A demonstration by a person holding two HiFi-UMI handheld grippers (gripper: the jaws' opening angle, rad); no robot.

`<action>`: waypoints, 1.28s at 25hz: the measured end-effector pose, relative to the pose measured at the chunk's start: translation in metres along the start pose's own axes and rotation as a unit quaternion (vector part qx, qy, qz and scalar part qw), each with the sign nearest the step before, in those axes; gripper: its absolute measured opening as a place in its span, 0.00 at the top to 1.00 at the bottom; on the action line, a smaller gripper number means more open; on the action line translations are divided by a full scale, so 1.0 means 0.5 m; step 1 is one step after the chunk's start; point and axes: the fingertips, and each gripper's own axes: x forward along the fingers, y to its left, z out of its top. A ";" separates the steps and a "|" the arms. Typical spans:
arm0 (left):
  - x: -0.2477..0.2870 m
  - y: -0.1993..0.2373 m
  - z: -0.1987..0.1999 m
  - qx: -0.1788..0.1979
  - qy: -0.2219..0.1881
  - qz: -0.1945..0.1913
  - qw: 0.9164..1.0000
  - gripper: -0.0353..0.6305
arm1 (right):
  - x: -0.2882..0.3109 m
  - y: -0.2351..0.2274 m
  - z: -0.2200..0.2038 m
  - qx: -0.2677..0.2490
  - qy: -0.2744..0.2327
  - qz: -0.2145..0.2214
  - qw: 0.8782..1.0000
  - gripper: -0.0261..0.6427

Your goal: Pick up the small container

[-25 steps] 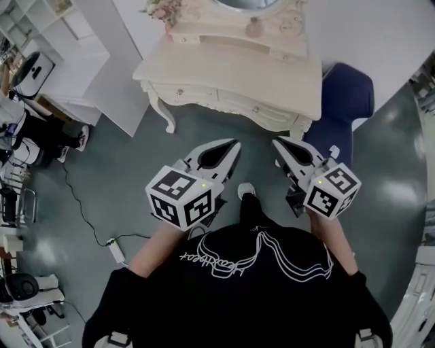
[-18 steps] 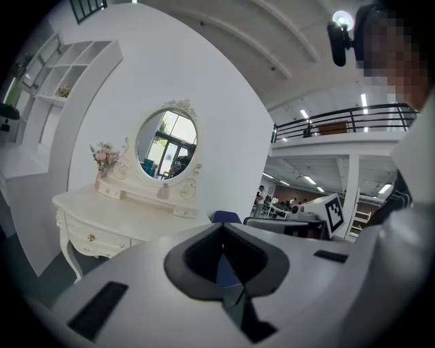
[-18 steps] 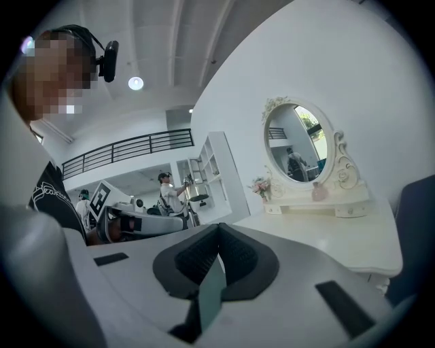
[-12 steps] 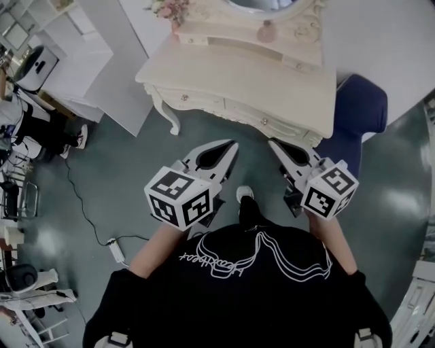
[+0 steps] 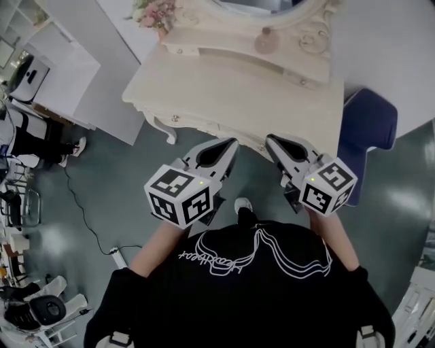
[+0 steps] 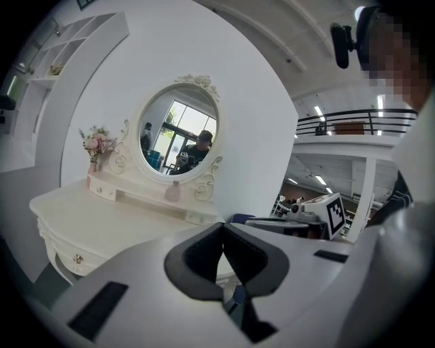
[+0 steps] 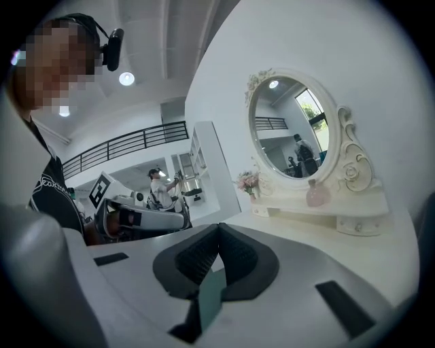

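The small container (image 5: 265, 42) is a pink round bottle on the raised shelf of a cream dressing table (image 5: 224, 88), just below the oval mirror. It also shows in the left gripper view as the pink bottle (image 6: 174, 192) and in the right gripper view as the same bottle (image 7: 317, 195). My left gripper (image 5: 233, 143) and right gripper (image 5: 270, 139) are held side by side at the table's front edge, well short of the bottle. Both are shut with nothing between the jaws, as the left gripper (image 6: 223, 228) and right gripper (image 7: 218, 228) show close up.
A vase of pink flowers (image 5: 151, 12) stands at the shelf's left end. A blue chair (image 5: 370, 129) sits right of the table. White shelving (image 5: 41, 61) and a cable on the floor (image 5: 85, 211) lie to the left. The mirror (image 6: 180, 132) rises behind the shelf.
The person has stepped toward the dressing table, which now fills more of the head view. Both grippers have come up to its front edge, still shut and side by side.
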 end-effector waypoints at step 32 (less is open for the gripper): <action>0.308 0.270 0.176 -0.011 0.009 -0.027 1.000 0.94 | 0.206 -0.365 0.155 0.014 -0.016 -0.059 0.998 0.96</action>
